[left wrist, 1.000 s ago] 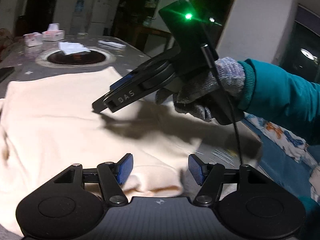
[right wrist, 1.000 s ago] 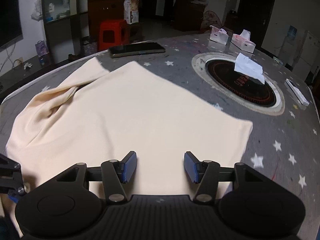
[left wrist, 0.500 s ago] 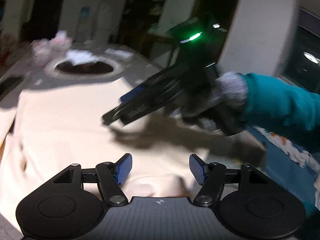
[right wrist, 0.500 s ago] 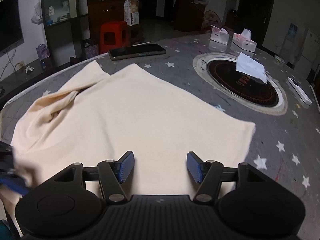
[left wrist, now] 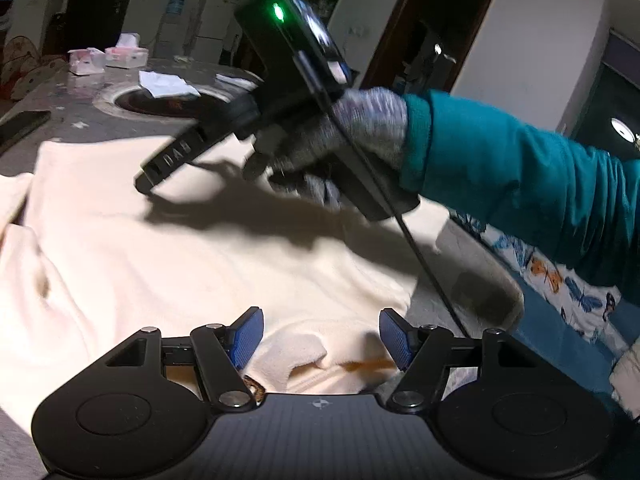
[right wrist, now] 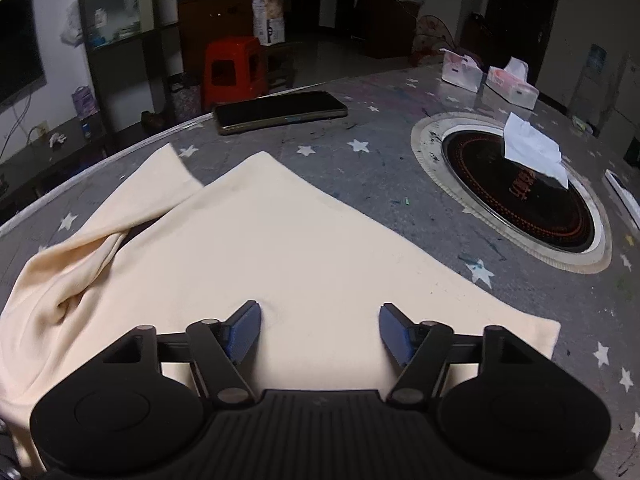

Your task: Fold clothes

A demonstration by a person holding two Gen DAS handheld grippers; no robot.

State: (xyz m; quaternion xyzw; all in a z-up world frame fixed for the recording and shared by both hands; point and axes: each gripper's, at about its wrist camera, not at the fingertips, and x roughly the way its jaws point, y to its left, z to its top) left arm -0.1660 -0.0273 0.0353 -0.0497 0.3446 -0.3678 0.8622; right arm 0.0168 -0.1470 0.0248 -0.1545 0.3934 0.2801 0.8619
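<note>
A cream garment [left wrist: 192, 256] lies spread on the grey star-patterned table [right wrist: 372, 168]; it also fills the lower left of the right wrist view [right wrist: 256, 248], with a twisted sleeve [right wrist: 92, 240] at the left. My left gripper [left wrist: 320, 336] is open just above a rumpled edge of the garment [left wrist: 300, 352]. My right gripper [right wrist: 320, 332] is open, low over the flat cloth. In the left wrist view the right gripper [left wrist: 152, 176] hangs over the garment's middle, held by a gloved hand [left wrist: 352, 140].
A round black burner plate [right wrist: 516, 204] sits set into the table with a white tissue [right wrist: 532, 152] on it. A dark phone [right wrist: 280, 112] lies at the far edge. Two tissue boxes [right wrist: 488, 78] stand behind. A red stool [right wrist: 232, 70] is on the floor beyond.
The right gripper has moved forward and lower over the cloth. The left gripper's view has shifted along the garment's near edge. Both stay open.
</note>
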